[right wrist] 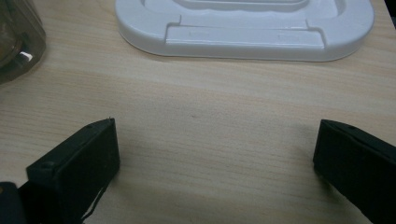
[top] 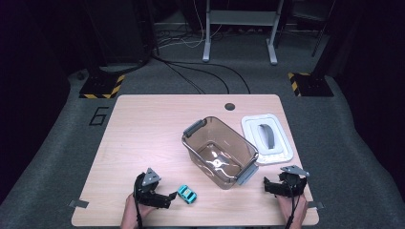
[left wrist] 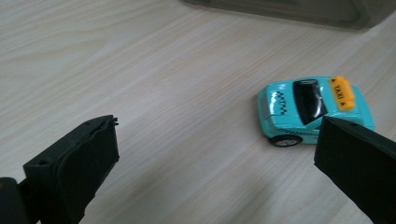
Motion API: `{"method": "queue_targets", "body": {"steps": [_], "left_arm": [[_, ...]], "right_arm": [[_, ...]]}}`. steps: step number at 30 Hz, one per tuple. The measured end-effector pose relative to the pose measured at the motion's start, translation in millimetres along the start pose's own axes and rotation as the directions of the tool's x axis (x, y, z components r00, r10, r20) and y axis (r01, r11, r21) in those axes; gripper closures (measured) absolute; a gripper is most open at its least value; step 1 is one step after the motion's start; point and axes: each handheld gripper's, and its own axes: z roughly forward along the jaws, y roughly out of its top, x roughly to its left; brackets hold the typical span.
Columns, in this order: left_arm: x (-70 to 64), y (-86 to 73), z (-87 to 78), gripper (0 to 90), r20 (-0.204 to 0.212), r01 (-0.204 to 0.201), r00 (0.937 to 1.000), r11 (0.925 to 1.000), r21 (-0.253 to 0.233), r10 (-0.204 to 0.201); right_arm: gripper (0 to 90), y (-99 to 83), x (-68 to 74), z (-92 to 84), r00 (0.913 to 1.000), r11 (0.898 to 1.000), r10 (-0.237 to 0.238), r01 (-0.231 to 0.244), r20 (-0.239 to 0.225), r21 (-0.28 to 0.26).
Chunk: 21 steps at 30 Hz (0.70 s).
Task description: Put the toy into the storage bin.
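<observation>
- So the left gripper (top: 168,198) sits low on the table (top: 143,138) at about 7 o'clock, jaws spread wide and holding nothing; the little teal toy taxi (top: 187,193) is just beside it, at roughly 3 o'clock from the jaw tips
- Up close in the left gripper view the taxi (left wrist: 310,109) stands on its wheels right by one jaw, not gripped
- Right gripper (top: 271,186) rests at 5 o'clock, wide too, empty
- Clear brown bin (top: 219,151) sits mid-table, white lid (top: 266,138) at its 3 o'clock
</observation>
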Motion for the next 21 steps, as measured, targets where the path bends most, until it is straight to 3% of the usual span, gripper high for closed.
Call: {"method": "queue_targets", "body": {"steps": [11,15,21], "left_arm": [[-30.9,8.2,21.7,0.0,0.059,-0.05,0.9971,0.9975,0.049,0.048],[-37.4,11.9,27.7,0.0,0.084,-0.063,0.9948,0.9966,0.052,0.059],[-45.2,12.9,35.8,0.0,0.089,-0.074,0.9937,0.9943,0.076,0.068]], "right_arm": [[0.0,-0.1,0.1,-0.2,1.0,1.0,0.0,0.0,0.002,0.0],[0.0,-0.1,0.1,-0.2,1.0,1.0,-0.001,0.001,0.002,0.0],[0.1,-0.1,0.1,-0.2,1.0,1.0,-0.001,0.001,0.002,0.0]]}}
